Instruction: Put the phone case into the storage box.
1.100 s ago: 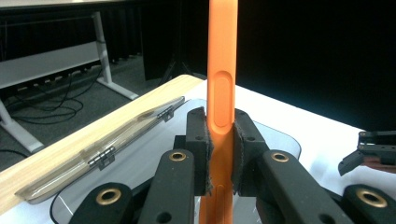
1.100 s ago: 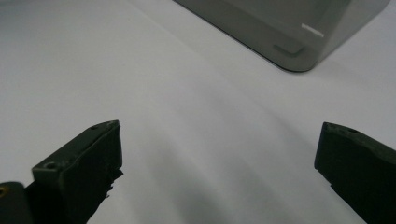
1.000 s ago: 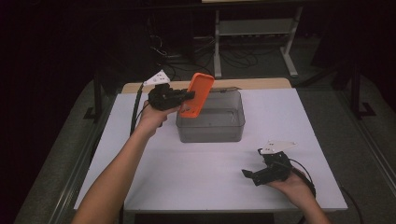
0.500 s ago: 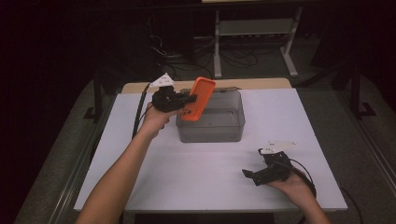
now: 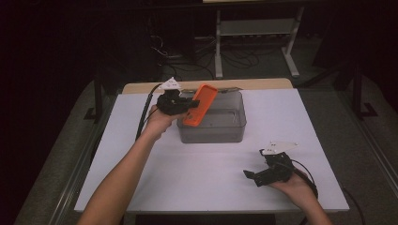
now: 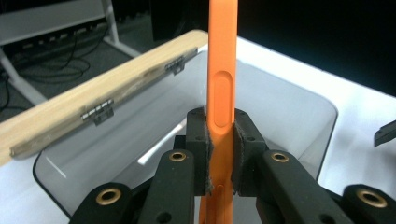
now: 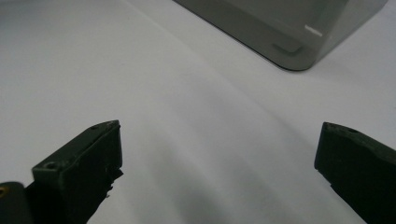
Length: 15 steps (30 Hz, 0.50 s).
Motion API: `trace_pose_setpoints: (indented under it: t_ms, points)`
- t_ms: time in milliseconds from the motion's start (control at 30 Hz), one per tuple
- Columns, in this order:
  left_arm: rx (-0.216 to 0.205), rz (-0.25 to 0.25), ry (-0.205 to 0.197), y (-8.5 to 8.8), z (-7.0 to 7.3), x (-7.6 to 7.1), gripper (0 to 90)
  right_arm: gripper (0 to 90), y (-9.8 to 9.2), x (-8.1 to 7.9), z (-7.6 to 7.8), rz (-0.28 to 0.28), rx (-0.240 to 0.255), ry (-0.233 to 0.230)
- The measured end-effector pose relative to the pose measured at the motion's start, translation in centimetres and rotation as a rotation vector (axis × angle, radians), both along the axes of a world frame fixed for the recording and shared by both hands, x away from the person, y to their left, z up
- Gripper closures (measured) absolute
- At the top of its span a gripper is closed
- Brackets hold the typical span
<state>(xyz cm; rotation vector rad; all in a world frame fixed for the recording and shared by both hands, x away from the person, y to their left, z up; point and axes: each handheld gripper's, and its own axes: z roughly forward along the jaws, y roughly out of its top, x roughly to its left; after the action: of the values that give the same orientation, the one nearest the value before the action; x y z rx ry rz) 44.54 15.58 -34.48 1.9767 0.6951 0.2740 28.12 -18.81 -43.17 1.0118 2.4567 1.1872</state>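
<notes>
An orange phone case (image 5: 199, 105) hangs tilted over the left end of a smoky clear plastic bin (image 5: 225, 126). My left gripper (image 5: 190, 106) is shut on it, gripping its lower edge. In the left gripper view the orange case (image 6: 221, 84) stands on edge between the two pads (image 6: 200, 144), above the bin (image 6: 289, 107). My right gripper (image 5: 250, 175) rests low on the white table near the front right, jaws wide open with nothing between them. The right gripper view has its fingers (image 7: 79, 168) spread over bare white table, with a corner of the bin (image 7: 299, 42) beyond.
The white table top (image 5: 206, 183) ends in a wooden strip (image 5: 141, 87) with hinges behind the bin. A metal rack (image 5: 256, 28) and cables stand on the dark floor past the table. Cables trail from both grippers.
My left gripper has carried the orange case slightly to the right and lower, further over the bin. The right gripper has stayed put.
</notes>
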Motion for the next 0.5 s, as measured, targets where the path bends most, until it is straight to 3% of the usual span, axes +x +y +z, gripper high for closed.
trace_pose_setpoints:
  t_ms: [133,500]
  points:
    - [0.018,0.01,0.033,-0.1,-0.2,0.2,79.6,0.4,0.0,0.0,0.0,-0.001,0.002,-0.004]
    - [0.117,0.026,0.107,-1.1,0.2,1.2,79.6,0.4,0.0,-0.1,0.1,0.0,0.002,-0.003]
